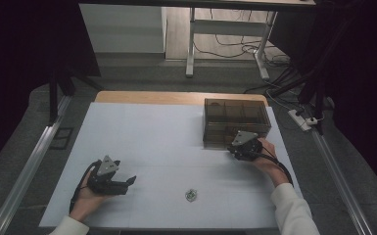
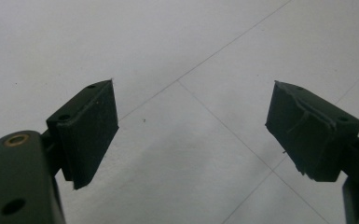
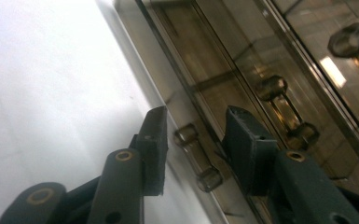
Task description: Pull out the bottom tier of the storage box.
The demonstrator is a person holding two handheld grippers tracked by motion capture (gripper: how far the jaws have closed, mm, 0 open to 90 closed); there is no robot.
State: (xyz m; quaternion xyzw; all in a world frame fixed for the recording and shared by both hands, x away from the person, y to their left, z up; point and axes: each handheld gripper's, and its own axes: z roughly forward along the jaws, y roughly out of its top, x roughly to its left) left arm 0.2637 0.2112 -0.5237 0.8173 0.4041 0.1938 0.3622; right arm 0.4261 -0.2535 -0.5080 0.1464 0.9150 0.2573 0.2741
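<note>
At bench's far right, right gripper fingers are standing partly open around drawer box handle; left gripper is gaping empty.

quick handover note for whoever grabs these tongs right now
Left tongs: open, nothing between them, low over the white table.
Right tongs: jaws either side of the lower drawer handle on the brown clear drawer box, pads not pressing on it.
A small green item lies on the table, near edge, untouched.
Done: right tongs lined up on the handle.
Left: probably gripping the handle, then dealing with the item.
</note>
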